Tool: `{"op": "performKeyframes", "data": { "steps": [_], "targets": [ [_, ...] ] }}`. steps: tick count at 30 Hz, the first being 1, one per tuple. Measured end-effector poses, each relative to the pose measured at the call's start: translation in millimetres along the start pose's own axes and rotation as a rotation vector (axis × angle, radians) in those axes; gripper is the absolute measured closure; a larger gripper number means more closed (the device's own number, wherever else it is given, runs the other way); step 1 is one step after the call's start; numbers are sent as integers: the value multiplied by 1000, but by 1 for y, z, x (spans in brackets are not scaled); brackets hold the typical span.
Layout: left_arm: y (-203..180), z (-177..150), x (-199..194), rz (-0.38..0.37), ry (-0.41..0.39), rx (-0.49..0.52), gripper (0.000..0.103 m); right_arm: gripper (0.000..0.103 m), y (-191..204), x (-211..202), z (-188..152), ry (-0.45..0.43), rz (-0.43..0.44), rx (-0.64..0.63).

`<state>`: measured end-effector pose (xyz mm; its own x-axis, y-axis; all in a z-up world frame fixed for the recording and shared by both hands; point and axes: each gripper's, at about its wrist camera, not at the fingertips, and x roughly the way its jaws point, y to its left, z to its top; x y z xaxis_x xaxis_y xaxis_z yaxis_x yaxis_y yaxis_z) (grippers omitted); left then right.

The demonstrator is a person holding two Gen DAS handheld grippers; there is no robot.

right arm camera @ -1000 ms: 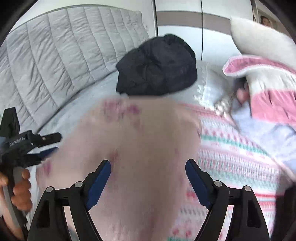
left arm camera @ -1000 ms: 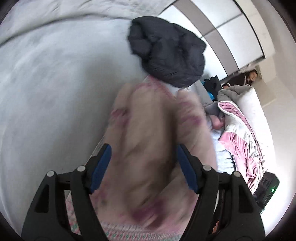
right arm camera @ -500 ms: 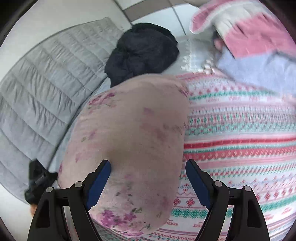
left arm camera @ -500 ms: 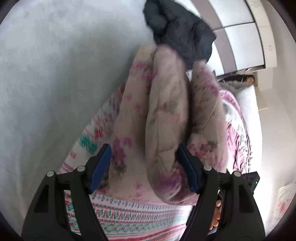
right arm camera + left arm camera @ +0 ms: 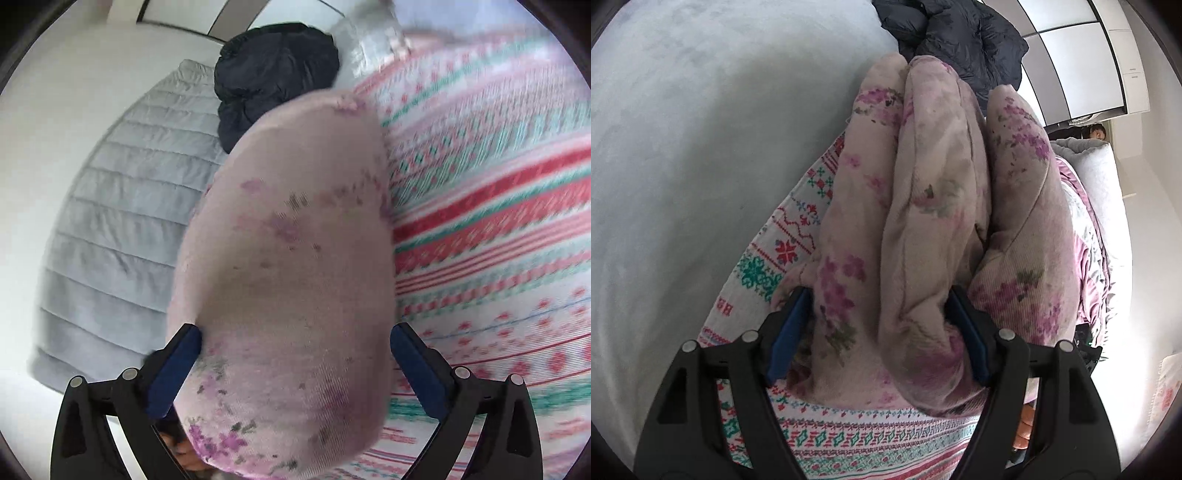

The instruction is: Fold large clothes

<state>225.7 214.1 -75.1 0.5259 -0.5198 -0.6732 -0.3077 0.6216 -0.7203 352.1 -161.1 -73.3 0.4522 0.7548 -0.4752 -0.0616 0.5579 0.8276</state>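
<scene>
A thick pink floral garment [image 5: 923,206] hangs bunched in folds between the blue pads of my left gripper [image 5: 879,332], which is shut on it. It also shows in the right wrist view [image 5: 295,258], filling the space between the wide-set pads of my right gripper [image 5: 295,369]; the right grip itself is hidden by cloth. Below lies a white blanket with red and green patterned stripes [image 5: 849,435], seen also in the right wrist view [image 5: 487,221].
A dark puffy jacket [image 5: 960,40] lies on the grey bed [image 5: 683,166] beyond the garment; it also shows in the right wrist view [image 5: 273,70]. A grey quilted headboard [image 5: 122,206] stands at left. Pink and grey bedding [image 5: 1086,229] lies at right.
Both grippers have swung down and nearer the striped blanket with the floral garment. The garment now hangs in clearer folds. The right view has tilted further toward the headboard.
</scene>
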Motion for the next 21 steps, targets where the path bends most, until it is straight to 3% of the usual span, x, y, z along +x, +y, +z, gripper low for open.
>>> {"op": "performKeyframes", "data": {
  "steps": [6, 13, 21],
  "targets": [
    [-2, -1, -1, 24, -13, 5, 32, 0, -13, 13, 3, -2, 92, -3],
    [-10, -2, 4, 80, -58, 21, 50, 0, 7, 22, 3, -3, 10, -24],
    [-4, 0, 4, 26, -47, -10, 43, 0, 0, 18, 5, -12, 27, 23]
  ]
}}
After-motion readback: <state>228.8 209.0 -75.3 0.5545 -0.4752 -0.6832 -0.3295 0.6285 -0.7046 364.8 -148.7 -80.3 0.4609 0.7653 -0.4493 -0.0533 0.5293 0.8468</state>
